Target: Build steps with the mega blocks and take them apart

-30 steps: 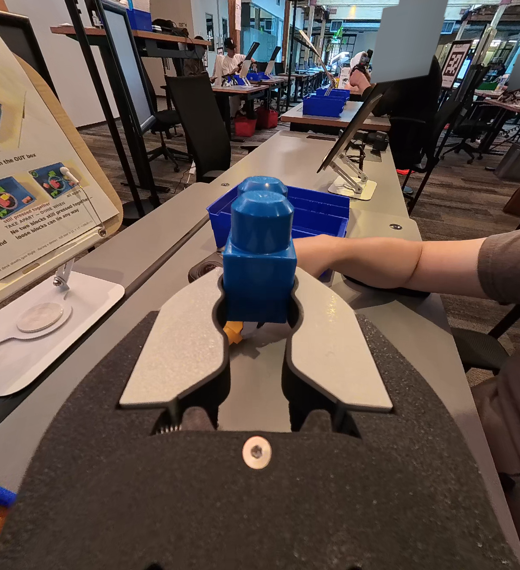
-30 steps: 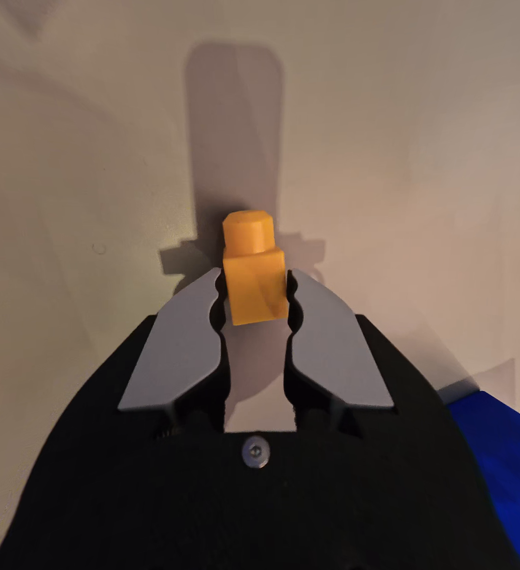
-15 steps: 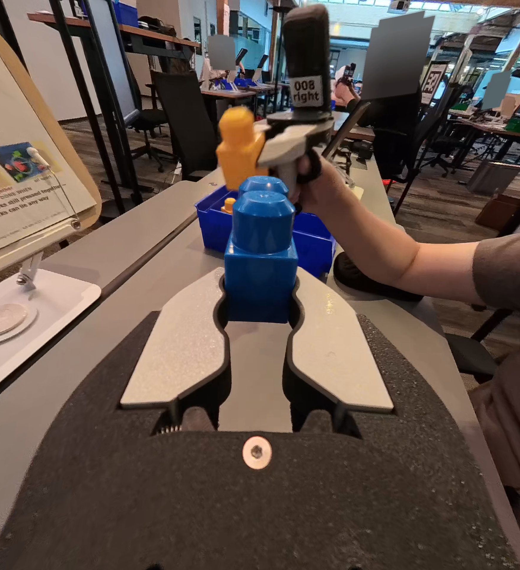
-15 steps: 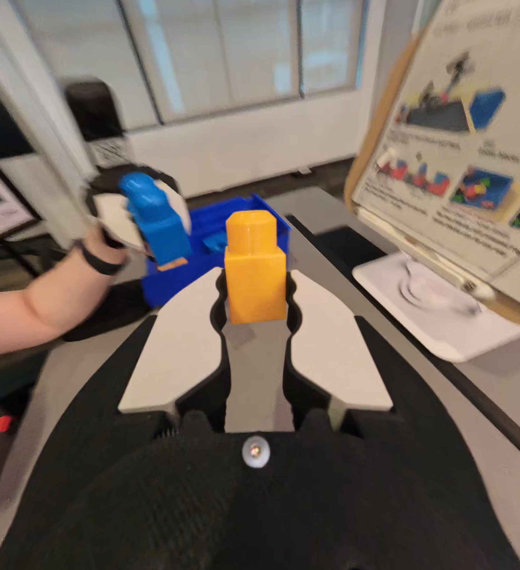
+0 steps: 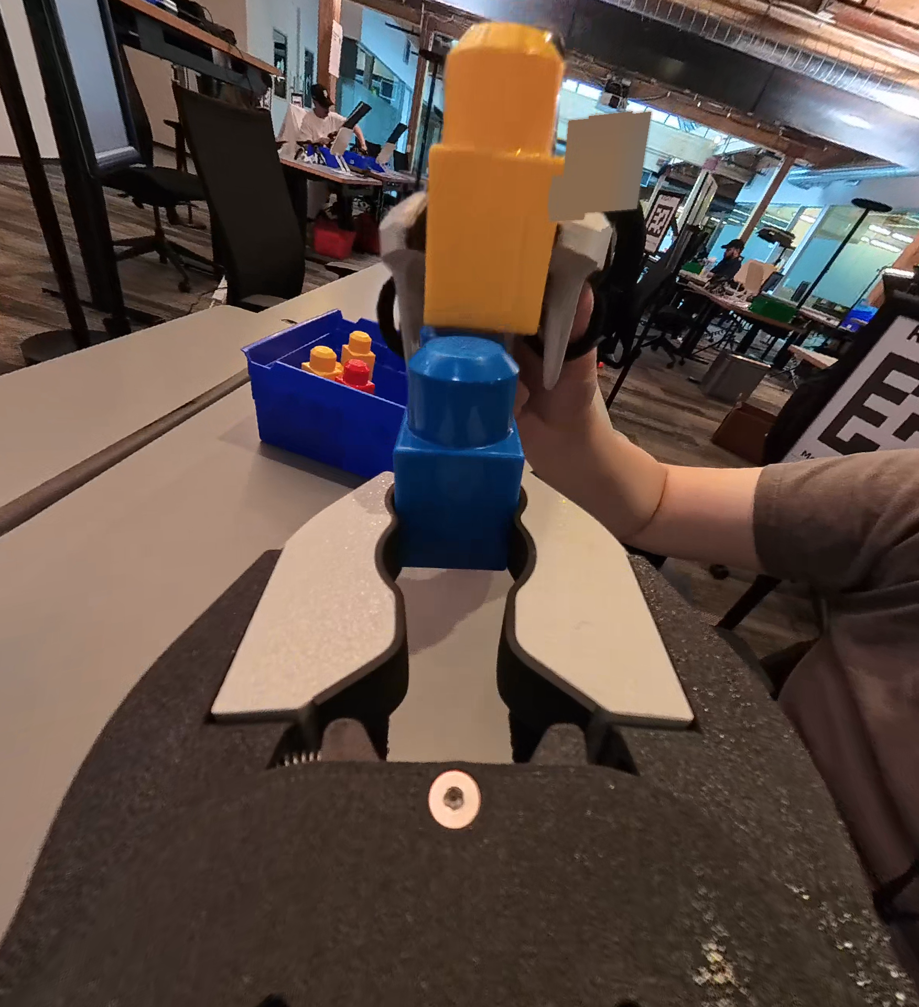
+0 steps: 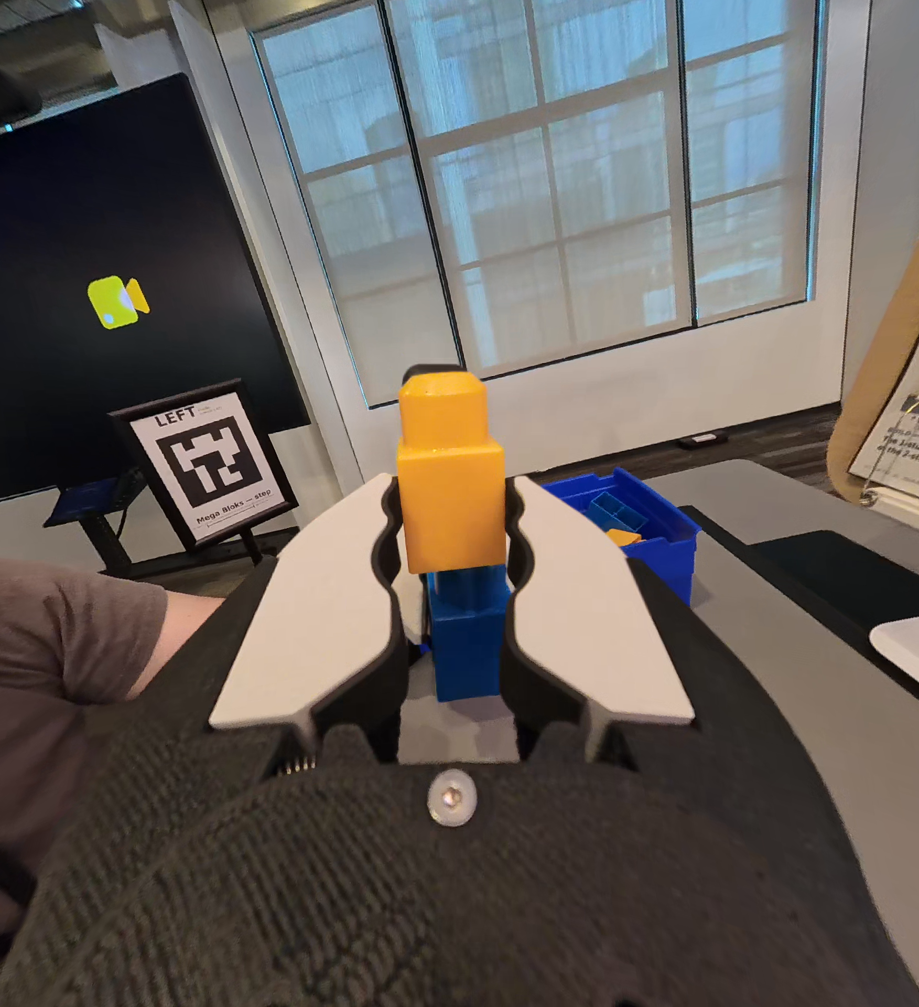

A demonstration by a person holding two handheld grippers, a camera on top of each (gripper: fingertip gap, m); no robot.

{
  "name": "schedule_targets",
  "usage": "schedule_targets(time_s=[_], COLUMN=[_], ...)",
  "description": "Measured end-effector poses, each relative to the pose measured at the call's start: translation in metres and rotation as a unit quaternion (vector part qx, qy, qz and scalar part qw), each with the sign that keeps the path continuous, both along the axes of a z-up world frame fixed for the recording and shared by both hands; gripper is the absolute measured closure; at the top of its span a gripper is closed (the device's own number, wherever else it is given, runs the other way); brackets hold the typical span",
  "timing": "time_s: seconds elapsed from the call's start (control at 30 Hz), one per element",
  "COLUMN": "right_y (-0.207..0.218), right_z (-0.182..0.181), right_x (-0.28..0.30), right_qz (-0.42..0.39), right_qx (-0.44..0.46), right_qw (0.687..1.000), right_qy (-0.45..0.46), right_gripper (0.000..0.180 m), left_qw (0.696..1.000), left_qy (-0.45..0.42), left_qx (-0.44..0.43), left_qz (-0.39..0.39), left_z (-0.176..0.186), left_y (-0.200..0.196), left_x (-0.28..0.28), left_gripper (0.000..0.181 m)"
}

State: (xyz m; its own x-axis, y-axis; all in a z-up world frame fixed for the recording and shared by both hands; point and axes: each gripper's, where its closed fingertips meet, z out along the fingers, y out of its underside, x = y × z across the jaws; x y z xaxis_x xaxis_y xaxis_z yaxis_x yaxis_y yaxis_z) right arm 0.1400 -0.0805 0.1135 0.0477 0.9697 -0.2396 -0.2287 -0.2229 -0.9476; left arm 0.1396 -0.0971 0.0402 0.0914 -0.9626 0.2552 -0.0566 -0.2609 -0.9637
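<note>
Blue block clamped upright between left gripper fingers, held above grey surface. Orange block clamped by right gripper fingers, positioned directly over blue block's stud. Blue bin seen behind.

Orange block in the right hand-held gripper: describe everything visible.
The orange block is a glossy plastic one-stud piece, a square body with a rounded stud on top. It is upright, clamped at its sides by the right hand-held gripper, directly above the blue block's stud; whether they touch is unclear.
</note>
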Motion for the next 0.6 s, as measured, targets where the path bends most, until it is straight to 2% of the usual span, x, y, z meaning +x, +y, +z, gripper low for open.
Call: schedule_targets(time_s=[0.3, 0.47, 0.6], right_y=[0.002, 0.002, 0.005], right_z=[-0.011, -0.009, -0.015], right_x=[-0.006, -0.005, -0.006], right_qz=[-0.015, -0.005, -0.003], right_qx=[-0.01, -0.04, -0.057], right_qw=[1.0, 0.999, 0.998], right_qy=[-0.021, 0.032, 0.025], right_gripper=[0.143, 0.143, 0.142], left_qw=[0.999, 0.998, 0.998], left_qy=[-0.04, -0.045, -0.045], left_qx=[-0.036, -0.032, -0.043], left_qz=[-0.009, -0.004, -0.003], left_z=[0.009, 0.009, 0.006], left_y=[-0.001, -0.003, 0.0], left_x=[-0.002, 0.002, 0.001], left_gripper=[0.145, 0.145, 0.146])
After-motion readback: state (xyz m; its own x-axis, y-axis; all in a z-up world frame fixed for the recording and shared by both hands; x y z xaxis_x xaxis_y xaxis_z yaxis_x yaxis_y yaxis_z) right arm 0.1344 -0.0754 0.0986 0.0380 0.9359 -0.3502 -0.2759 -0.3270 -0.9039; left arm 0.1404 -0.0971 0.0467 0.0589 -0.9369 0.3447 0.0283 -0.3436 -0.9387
